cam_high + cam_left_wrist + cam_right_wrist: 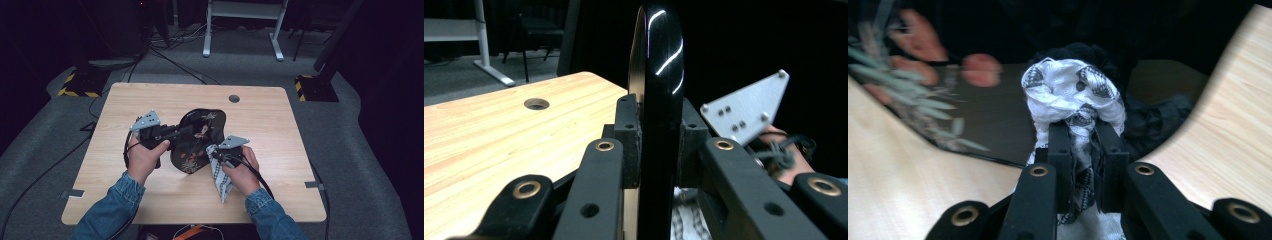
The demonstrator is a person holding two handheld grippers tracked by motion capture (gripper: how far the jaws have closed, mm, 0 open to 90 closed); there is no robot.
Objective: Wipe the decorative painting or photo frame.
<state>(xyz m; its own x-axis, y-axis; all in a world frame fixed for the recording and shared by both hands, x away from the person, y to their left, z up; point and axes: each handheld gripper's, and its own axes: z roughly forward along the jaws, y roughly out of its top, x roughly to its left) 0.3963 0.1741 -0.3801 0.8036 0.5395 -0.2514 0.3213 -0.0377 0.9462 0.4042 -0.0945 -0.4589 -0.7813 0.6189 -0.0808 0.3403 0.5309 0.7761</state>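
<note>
left gripper (176,133) is clamped on the rim of a black tray (202,131), jaws pressed on both sides of the edge. in the left gripper view the tray (659,75) stands on edge between the pads, glossy black, rising straight up out of the jaws. from the high view the tray is tilted up over the middle of the table (260,107), flower pattern facing the person, lower end down near the table surface.

right gripper (216,154) is closed on a white cloth (220,177) with a dark pattern. in the right gripper view the cloth (1073,95) is bunched into a wad sticking out past the jaw tips, the rest hanging below the gripper. the wad sits right at the tray's lower right edge; can't tell if it touches. tray face (978,120) is blurred behind it.

both hands low over the near half of the table, left hand (142,157) and right hand (245,172) either side of the tray.
</note>
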